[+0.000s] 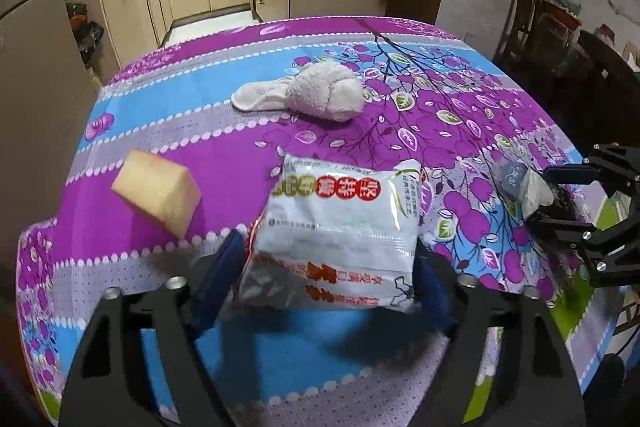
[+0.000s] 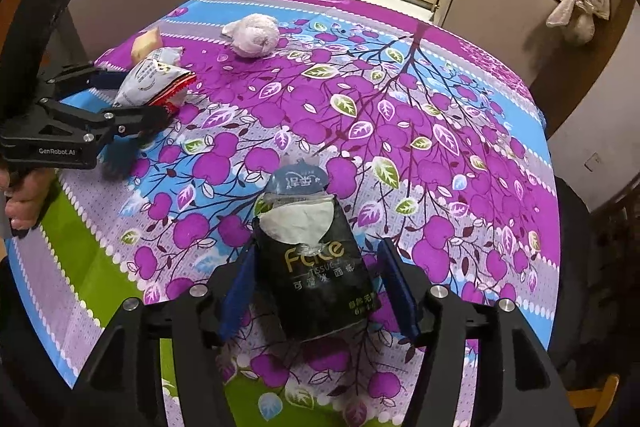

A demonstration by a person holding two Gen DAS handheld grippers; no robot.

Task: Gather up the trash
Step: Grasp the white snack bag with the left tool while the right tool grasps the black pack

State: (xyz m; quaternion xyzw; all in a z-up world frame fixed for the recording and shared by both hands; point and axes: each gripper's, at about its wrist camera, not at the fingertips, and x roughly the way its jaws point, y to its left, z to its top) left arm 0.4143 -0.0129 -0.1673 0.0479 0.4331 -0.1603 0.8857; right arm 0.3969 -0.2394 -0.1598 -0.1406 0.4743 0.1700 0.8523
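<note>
Left wrist view shows the left tool [image 1: 328,263] with its blue fingers on either side of a white snack wrapper [image 1: 340,227], apparently clamped on it just above the tabletop [image 1: 440,99]. Beyond the wrapper lie one yellow sponge [image 1: 158,193], off to its left, and one balled cloth [image 1: 316,93], farther back. To the wrapper's right, the right tool [image 2: 318,287] brackets one black tissue pack [image 2: 316,267]; its fingers look slightly apart from the pack's sides, so I cannot tell whether it grips. Both pieces of trash look light, thin and crinkly, likely slippery film that buckles under pressure, so I would pinch each across its flat middle rather than at a loose torn edge. Count: two pieces of trash, one sponge, one cloth.
</note>
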